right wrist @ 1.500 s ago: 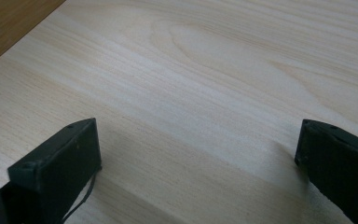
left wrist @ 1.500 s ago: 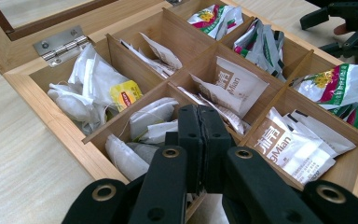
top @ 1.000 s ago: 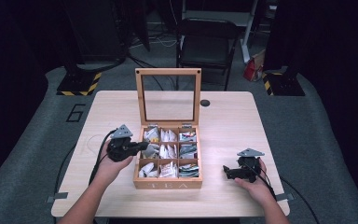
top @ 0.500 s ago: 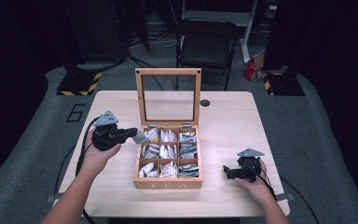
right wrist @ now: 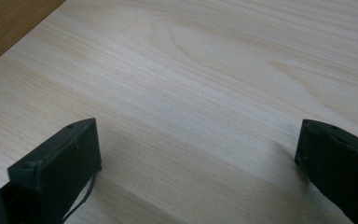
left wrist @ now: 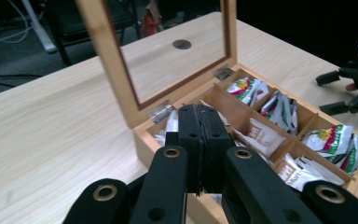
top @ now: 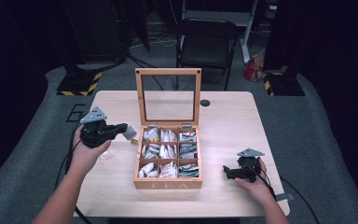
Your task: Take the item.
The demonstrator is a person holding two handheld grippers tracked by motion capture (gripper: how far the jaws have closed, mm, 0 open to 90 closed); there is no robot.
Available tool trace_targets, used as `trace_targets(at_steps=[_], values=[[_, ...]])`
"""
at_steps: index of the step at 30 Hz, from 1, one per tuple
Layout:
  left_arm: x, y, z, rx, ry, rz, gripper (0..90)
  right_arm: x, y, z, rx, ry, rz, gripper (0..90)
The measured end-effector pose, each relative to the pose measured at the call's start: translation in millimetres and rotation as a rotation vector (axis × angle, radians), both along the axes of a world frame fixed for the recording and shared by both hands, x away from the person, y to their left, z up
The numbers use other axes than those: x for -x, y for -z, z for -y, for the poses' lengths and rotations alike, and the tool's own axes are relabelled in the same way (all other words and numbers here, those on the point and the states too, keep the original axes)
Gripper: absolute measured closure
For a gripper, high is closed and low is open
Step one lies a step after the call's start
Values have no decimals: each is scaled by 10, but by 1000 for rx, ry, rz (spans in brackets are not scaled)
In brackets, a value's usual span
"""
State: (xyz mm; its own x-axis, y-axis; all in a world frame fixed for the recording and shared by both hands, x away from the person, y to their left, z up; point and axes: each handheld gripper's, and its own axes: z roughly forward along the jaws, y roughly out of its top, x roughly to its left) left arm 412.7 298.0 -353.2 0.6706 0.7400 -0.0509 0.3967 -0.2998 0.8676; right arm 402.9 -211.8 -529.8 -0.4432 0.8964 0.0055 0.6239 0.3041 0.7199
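Left gripper [top: 121,129] clamps a tea bag [top: 129,132] just left of the wooden box [top: 168,183], jaws together on it; light, limp, crushable, best pinched at an edge; right gripper [top: 228,171] gapes empty.

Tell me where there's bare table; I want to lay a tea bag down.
Bare wood lies left of the box beyond the left gripper, and right of it behind the right gripper. The box's compartments are crowded.
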Motion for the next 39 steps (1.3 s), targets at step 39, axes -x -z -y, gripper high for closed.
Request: trace_targets(at_steps=[39], values=[[101, -20, -980, 11, -253, -16, 894, -1, 0, 1, 1, -1, 1, 0]])
